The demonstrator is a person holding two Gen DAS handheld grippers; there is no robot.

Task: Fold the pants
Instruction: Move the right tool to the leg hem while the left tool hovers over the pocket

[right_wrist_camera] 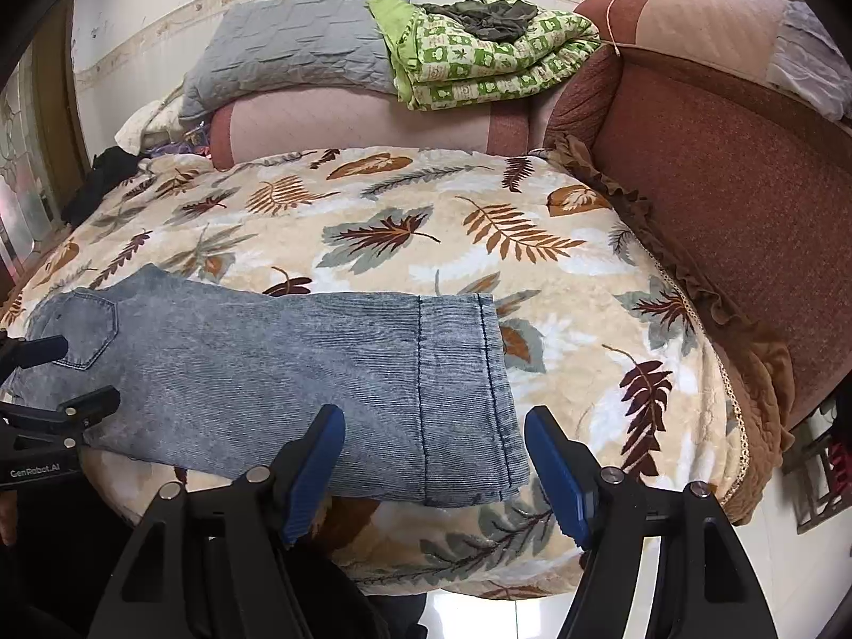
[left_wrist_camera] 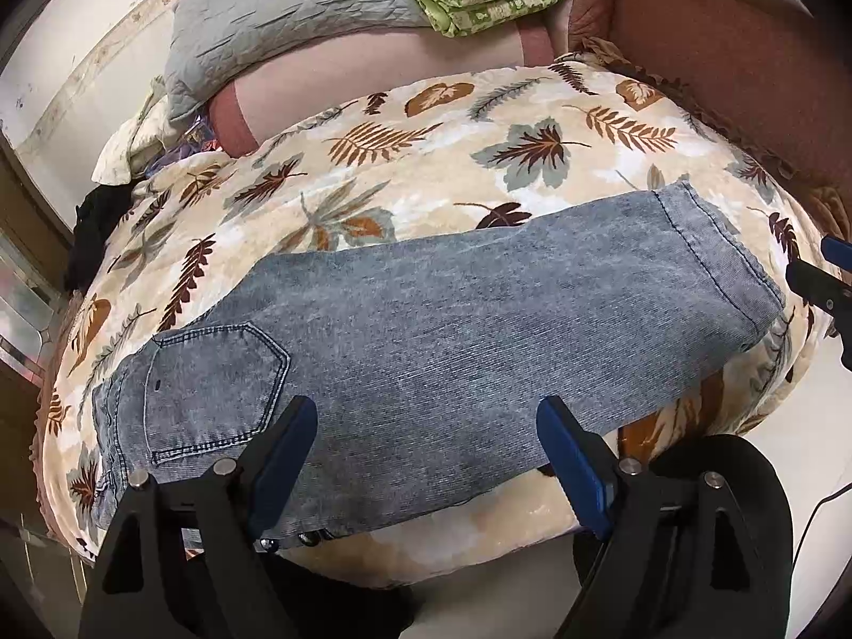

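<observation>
- Pants (left_wrist_camera: 426, 341) lie flat across the near part of the bed, on a leaf-print blanket (left_wrist_camera: 479, 128); grey-blue denim, already doubled leg on leg into one long strip.
- Waist end w/ back pocket (left_wrist_camera: 213, 388) sits to the left in the left wrist view; hem end (left_wrist_camera: 713, 250) reaches toward the right edge.
- In the right wrist view the hems (right_wrist_camera: 468, 399) are near centre, w/ two dark stitch lines across the fabric; pocket end is far left.
- Near long edge of the pants runs close to the bed's front edge, blanket hanging over below it.
- Left tool (left_wrist_camera: 426, 458): jaws wide apart, blue pads either side of the mid-leg, above the near edge; nothing gripped. Can't tell if the tips touch the cloth.
- Right tool (right_wrist_camera: 434, 458): jaws apart too, left pad over the denim by the hem, right pad over bare blanket just beyond the hem corner; nothing gripped.
- Each tool shows at the edge of the other's view: right one at far right of the left wrist view, left one at far left of the right wrist view, over the pocket end.
- Behind the blanket: grey quilted pillow (right_wrist_camera: 298, 48) and folded green-patterned quilt (right_wrist_camera: 490, 64) on a pink bolster (right_wrist_camera: 362, 122).
- Reddish upholstered headboard (right_wrist_camera: 719, 186) w/ brown ruffle trim stands along the bed's right side.
- Dark clothing (right_wrist_camera: 101, 181) heaped at far left of the bed.
</observation>
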